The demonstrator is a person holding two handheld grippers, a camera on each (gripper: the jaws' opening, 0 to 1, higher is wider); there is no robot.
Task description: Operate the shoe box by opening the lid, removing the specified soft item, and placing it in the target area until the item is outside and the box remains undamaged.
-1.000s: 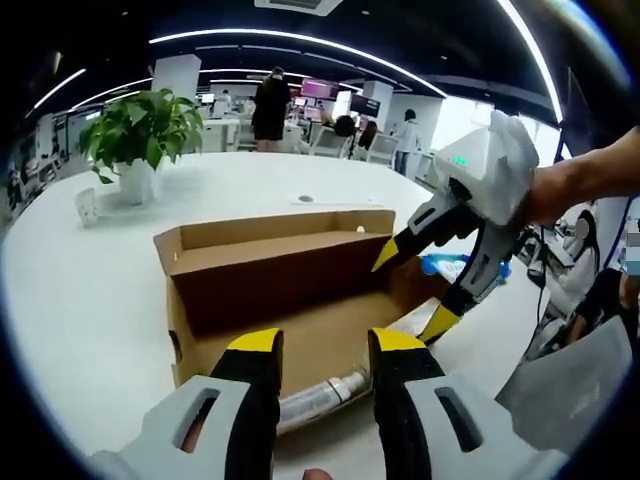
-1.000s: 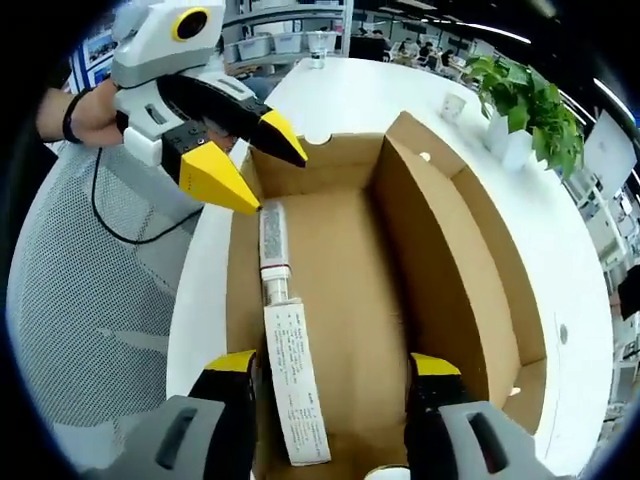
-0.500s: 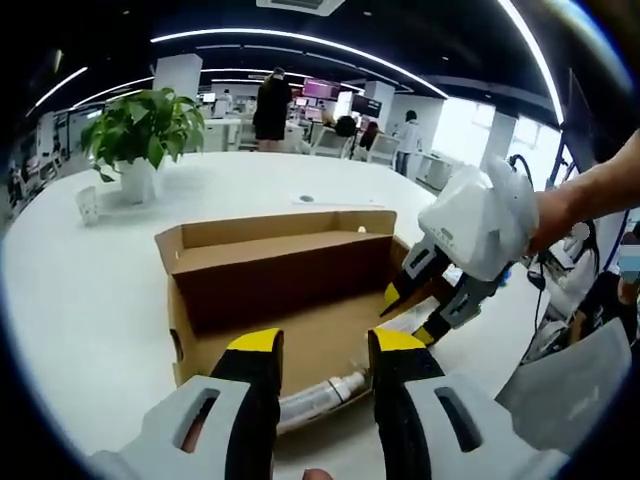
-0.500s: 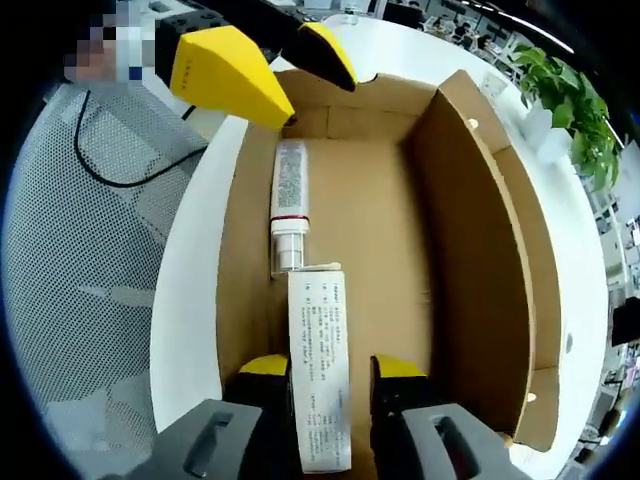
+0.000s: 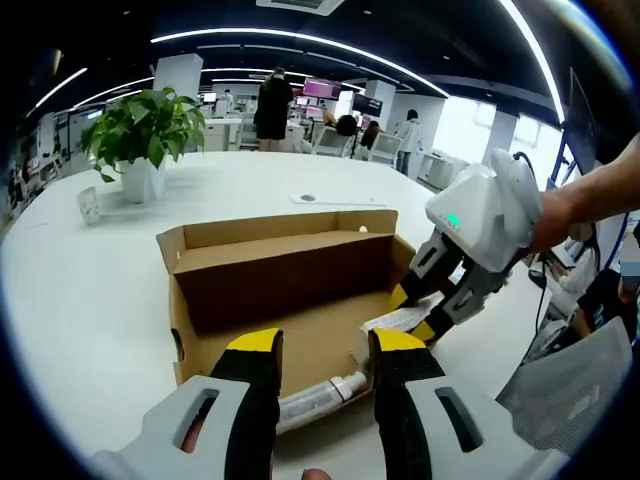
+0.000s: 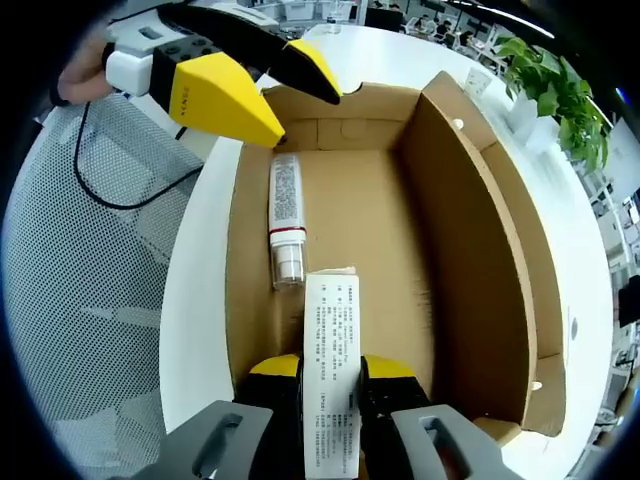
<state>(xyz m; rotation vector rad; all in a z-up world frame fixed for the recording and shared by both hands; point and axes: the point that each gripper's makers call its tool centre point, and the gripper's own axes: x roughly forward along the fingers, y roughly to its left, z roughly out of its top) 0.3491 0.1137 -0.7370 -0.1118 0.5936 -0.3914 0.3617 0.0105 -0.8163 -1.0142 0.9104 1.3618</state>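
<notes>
Gripping one end of the white paper packet (image 6: 331, 370), the right tongs (image 6: 331, 372) reached into the open shoe box (image 6: 470, 250) on the white bench (image 5: 90, 290). Beside the packet lay a tube (image 6: 286, 220). The left tongs (image 5: 325, 350) stood parted over the box's edge, above the tube.
</notes>
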